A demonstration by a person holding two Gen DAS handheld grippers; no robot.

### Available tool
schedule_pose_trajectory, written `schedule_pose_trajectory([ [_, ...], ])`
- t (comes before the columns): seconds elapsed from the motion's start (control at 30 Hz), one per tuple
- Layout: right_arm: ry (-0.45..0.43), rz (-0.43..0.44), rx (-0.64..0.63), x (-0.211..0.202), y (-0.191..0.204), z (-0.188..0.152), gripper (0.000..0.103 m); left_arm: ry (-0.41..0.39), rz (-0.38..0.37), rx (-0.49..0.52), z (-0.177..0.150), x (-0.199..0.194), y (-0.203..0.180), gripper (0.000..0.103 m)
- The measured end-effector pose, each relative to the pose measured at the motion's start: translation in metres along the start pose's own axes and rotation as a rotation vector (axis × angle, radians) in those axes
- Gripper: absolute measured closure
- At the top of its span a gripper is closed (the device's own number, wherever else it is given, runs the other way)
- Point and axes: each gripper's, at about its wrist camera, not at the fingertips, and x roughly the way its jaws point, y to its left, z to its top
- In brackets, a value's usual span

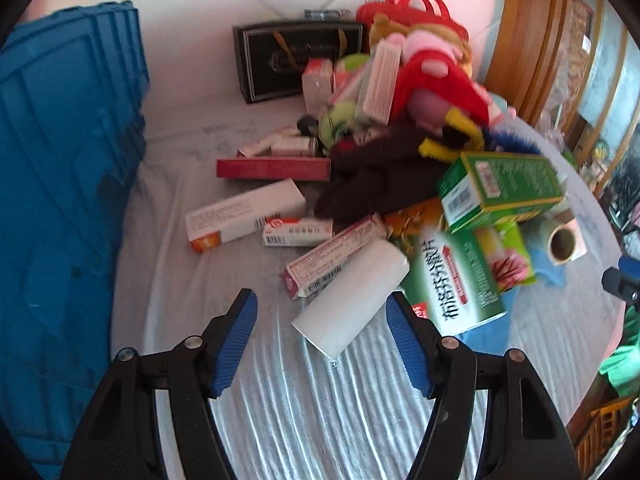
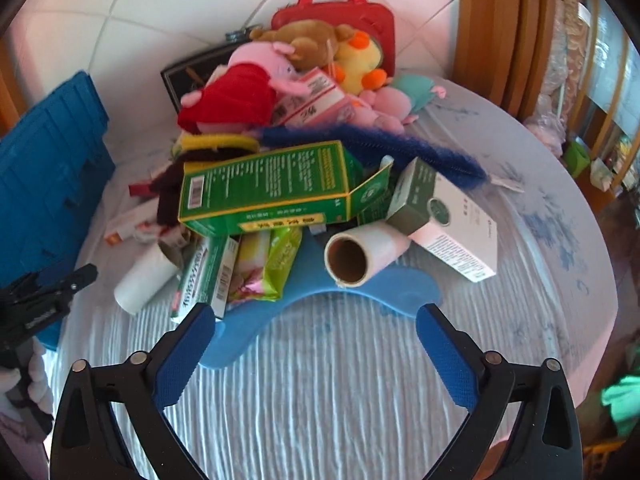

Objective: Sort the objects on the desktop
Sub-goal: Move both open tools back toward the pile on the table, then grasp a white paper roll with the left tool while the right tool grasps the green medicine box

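a heap of mixed things lies on a round table (image 2: 500, 304) under a pale ribbed cloth, pushed up toward a white tiled wall. on top sit soft toys: a pink one in a red dress (image 2: 240, 92), a brown bear (image 2: 308, 40) and a yellow duck (image 2: 360, 60), with a red carry case (image 2: 344, 12) behind them and a dark gift box (image 1: 296, 56) standing against the wall. below them a long green carton (image 2: 264, 188) lies across the pile, a fuzzy blue strip (image 2: 372, 144) behind it, a grey-and-white box (image 2: 444, 220) tilted at its right end. two white rolls lie at the front edge of the heap: one (image 2: 360, 256) showing its brown cardboard core, resting on a flat blue mat (image 2: 320, 316), the other (image 1: 352, 296) further left, just beyond the left gripper (image 1: 320, 316). several slim white, pink and red medicine boxes (image 1: 244, 216) are scattered on the cloth near a blue crate (image 1: 60, 200) at the left. the left gripper's jaws stand partly apart with nothing in them; the right gripper (image 2: 316, 336) is spread wide and empty over bare cloth, just short of the mat
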Motion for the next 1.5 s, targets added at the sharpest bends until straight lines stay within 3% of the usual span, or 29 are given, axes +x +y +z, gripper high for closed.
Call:
schedule_pose_trajectory([
  [0.07,0.03,0.004,-0.017,0.013,0.01,0.001,0.017,0.015,-0.017,0.019,-0.002,0.013,0.0,0.037],
  [0.33,0.07,0.041,-0.051,0.055,0.062,0.009,0.019,0.098,-0.088,0.107,-0.004,0.071,-0.012,0.037],
  [0.57,0.154,0.041,-0.079,0.098,0.093,0.002,0.019,0.126,-0.11,0.008,-0.022,0.073,0.001,0.046],
  [0.7,0.153,0.031,-0.106,0.109,0.103,0.001,0.0,0.137,-0.078,-0.098,-0.04,0.061,0.024,0.054],
  [0.8,0.163,0.019,-0.125,0.121,0.11,0.001,0.0,0.125,-0.053,-0.139,-0.046,0.055,0.037,0.054],
  [0.87,0.159,0.026,-0.157,0.124,0.116,-0.001,0.039,0.121,-0.024,-0.141,-0.049,0.053,0.042,0.054],
  [0.9,0.169,0.034,-0.173,0.123,0.12,-0.003,0.049,0.119,-0.017,-0.146,-0.05,0.054,0.044,0.054],
  [1.03,0.188,0.137,-0.194,0.114,0.13,-0.013,0.055,0.125,-0.018,-0.189,-0.059,0.049,0.054,0.054],
  [1.33,0.245,0.273,-0.144,0.125,0.14,-0.024,0.053,0.118,-0.063,-0.164,-0.06,0.052,0.047,0.054],
  [1.4,0.258,0.283,-0.138,0.128,0.15,-0.028,0.04,0.121,-0.063,-0.176,-0.063,0.049,0.046,0.055],
  [1.47,0.268,0.282,-0.118,0.133,0.153,-0.031,0.035,0.126,-0.076,-0.199,-0.064,0.049,0.05,0.055],
  [1.5,0.273,0.262,-0.112,0.135,0.153,-0.031,0.027,0.126,-0.064,-0.2,-0.066,0.047,0.052,0.055],
])
